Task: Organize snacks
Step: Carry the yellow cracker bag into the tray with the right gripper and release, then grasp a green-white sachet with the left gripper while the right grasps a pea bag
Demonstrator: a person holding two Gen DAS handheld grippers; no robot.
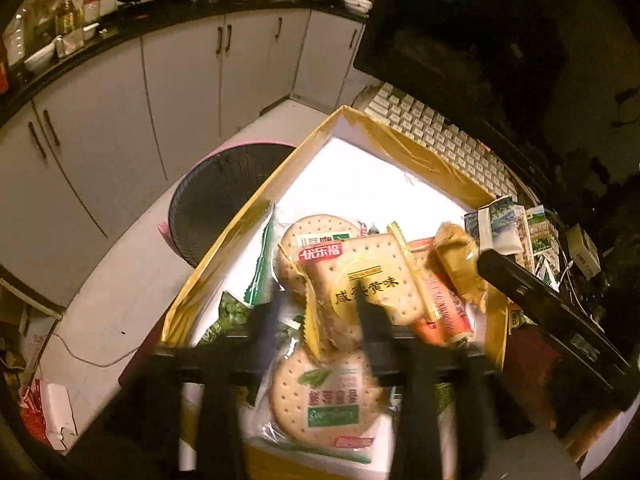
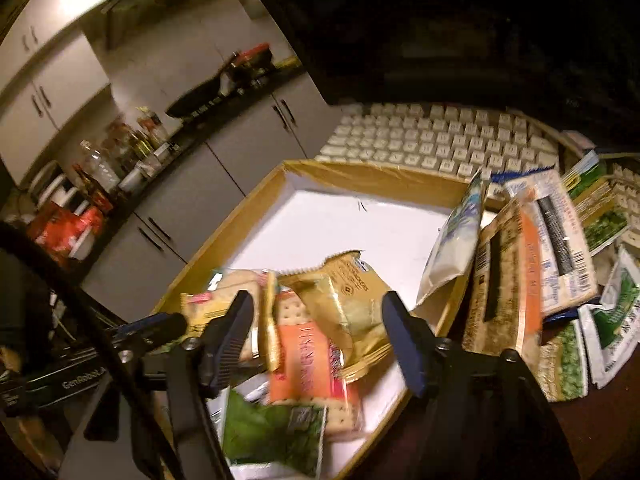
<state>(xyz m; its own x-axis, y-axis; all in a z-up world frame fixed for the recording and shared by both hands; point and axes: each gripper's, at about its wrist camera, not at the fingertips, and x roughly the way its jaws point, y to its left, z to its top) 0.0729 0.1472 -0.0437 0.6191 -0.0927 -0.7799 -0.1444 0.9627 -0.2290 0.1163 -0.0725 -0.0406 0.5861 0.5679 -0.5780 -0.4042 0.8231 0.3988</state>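
Observation:
A shallow cardboard box (image 1: 240,216) with a white floor holds a pile of snack packets. In the left wrist view my left gripper (image 1: 320,314) is blurred and stands open low over the pile, with a square cracker packet (image 1: 360,276) lying loose between its fingers and round cracker packets (image 1: 320,396) beneath. My right gripper (image 2: 318,320) is open wide above a gold packet (image 2: 344,296), an orange cracker packet (image 2: 300,364) and a green packet (image 2: 272,436), and grips none of them. A white and blue packet (image 2: 452,236) leans on the box's right wall.
Several more snack packets (image 2: 556,240) lie on the dark table right of the box. A white keyboard (image 2: 440,136) sits behind the box under a dark monitor. A round black fan (image 1: 224,200) lies on the floor, with kitchen cabinets (image 1: 180,80) beyond.

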